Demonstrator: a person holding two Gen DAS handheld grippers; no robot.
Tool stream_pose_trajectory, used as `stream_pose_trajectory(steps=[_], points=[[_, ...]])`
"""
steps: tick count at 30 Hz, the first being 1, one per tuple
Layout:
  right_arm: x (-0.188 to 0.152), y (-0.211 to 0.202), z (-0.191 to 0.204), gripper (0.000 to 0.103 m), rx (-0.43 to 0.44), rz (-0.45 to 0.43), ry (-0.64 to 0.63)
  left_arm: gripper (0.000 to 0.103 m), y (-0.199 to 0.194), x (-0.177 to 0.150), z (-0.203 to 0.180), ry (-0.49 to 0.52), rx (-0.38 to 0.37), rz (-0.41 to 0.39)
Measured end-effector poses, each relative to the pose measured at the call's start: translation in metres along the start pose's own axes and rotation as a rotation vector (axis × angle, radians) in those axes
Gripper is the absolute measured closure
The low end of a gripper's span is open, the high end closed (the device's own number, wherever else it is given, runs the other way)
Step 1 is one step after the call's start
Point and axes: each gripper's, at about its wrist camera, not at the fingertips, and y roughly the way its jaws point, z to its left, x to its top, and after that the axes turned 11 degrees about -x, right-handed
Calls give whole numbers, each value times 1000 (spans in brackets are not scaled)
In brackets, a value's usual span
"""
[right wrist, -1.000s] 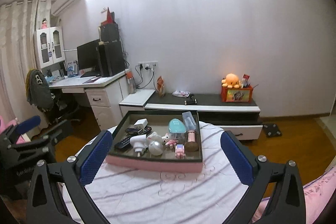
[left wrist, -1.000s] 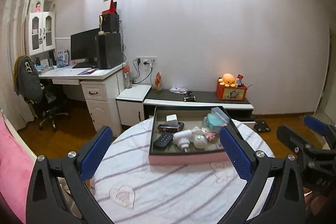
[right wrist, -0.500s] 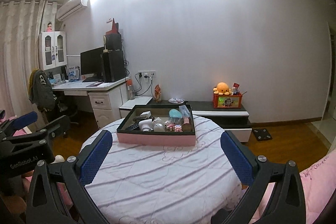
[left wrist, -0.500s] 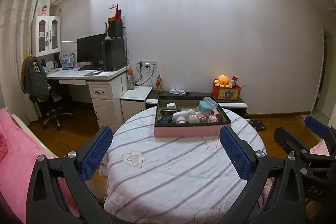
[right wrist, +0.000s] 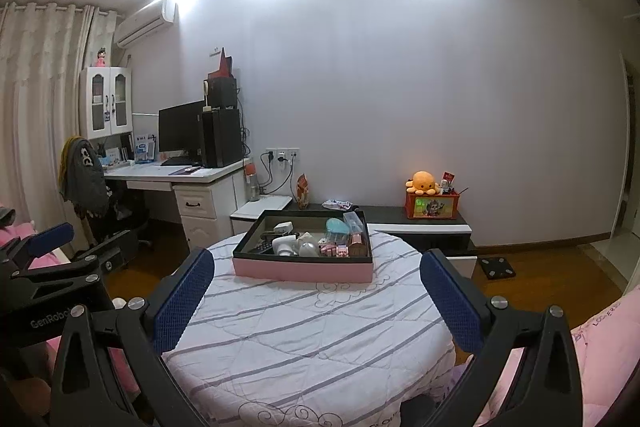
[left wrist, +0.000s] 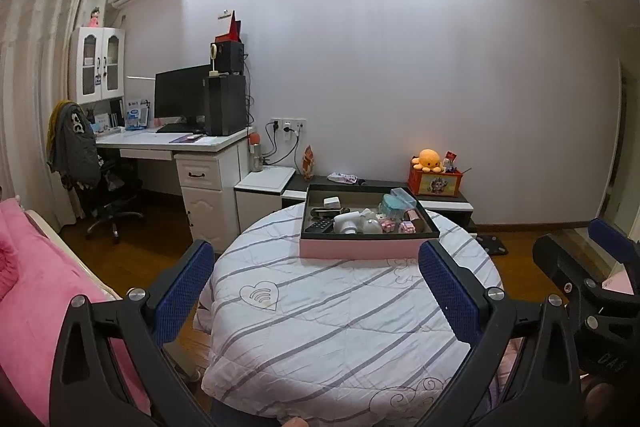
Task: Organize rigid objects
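Both my grippers, left gripper (left wrist: 312,289) and right gripper (right wrist: 316,291), now farther from pink-sided rectangular tray (right wrist: 303,270) on round striped-cloth desk (right wrist: 304,339), fingers spread, empty.

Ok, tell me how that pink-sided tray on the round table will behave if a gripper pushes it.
The tray looks boxy and stiff, so it should probably slide as one piece. The quilted cloth under it may bunch and drag. The loose items piled inside would likely shift or rattle.

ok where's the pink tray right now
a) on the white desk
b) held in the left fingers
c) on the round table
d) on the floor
c: the pink tray sits on the striped round table, and both grippers, left and right, are open and well short of it.
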Motion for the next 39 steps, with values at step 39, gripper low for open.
stream_pose_trajectory(steps=[39], points=[[-4, 2, 2, 0, -16, 6, -4, 0, 11, 0, -2, -3, -22, 43]])
